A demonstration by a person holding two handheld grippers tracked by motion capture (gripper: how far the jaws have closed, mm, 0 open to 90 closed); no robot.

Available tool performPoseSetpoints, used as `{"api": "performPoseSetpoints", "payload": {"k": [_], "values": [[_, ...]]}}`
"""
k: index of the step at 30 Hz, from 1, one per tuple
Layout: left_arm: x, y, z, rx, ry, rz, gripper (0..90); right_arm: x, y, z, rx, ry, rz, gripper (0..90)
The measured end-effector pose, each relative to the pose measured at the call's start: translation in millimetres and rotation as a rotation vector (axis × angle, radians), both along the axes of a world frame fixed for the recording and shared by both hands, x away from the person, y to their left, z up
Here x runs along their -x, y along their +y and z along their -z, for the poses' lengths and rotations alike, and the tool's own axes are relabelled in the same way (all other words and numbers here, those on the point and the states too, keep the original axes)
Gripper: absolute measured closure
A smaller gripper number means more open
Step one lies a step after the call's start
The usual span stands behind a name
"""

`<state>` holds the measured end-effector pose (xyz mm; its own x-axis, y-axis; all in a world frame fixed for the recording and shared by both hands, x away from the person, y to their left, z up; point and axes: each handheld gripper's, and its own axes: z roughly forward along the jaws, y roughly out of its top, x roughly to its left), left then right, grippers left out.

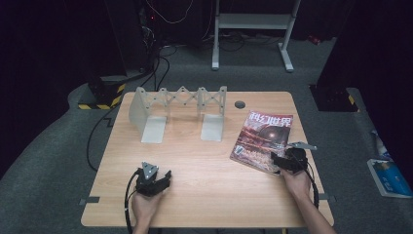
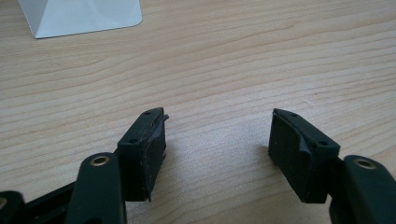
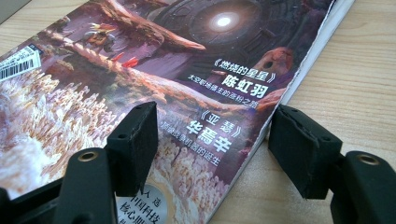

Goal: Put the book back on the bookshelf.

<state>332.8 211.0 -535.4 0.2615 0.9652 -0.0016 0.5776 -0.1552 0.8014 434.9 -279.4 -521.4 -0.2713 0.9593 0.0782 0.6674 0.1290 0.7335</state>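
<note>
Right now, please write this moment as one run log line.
left tongs: open, over bare table | right tongs: open, straddling magazine corner | rack: empty

Magazine (image 3: 187,93) cut off at frame edges (barcode too), white stand (image 2: 79,16) cropped at top

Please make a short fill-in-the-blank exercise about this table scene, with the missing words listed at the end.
1. The right tongs are at the near corner of the ____, which lies flat on the table.
2. The left tongs stand ____, with only bare wood between them.
3. At the far side of the table stands a grey expanding ____ with nothing in it.
4. In the right gripper view, one jaw is over the cover and the other is over the ____.

Missing words: magazine; open; book rack; table
</note>
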Motion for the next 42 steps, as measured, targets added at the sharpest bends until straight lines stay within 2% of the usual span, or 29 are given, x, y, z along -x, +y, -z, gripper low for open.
{"api": "performPoseSetpoints", "payload": {"k": [17, 19, 31, 42], "values": [[0.6, 1.5, -0.5, 0.001, 0.002, 0.013, 36.7, 1.7, 3.0, -2.1, 0.021, 0.006, 0.004, 34.4], [0.7, 1.5, -0.3, 0.007, 0.000, 0.009, 36.7, 2.6, 3.2, -3.1, 0.025, 0.017, -0.002, 34.5], [1.0, 0.8, -0.2, 0.004, 0.001, 0.008, 36.8, 14.0, 3.3, -2.4, 0.013, 0.018, -0.037, 34.4], [0.6, 1.1, -0.1, 0.007, -0.003, 0.005, 36.8, 28.1, 3.8, -1.6, 0.021, 0.002, -0.077, 34.5]]}}
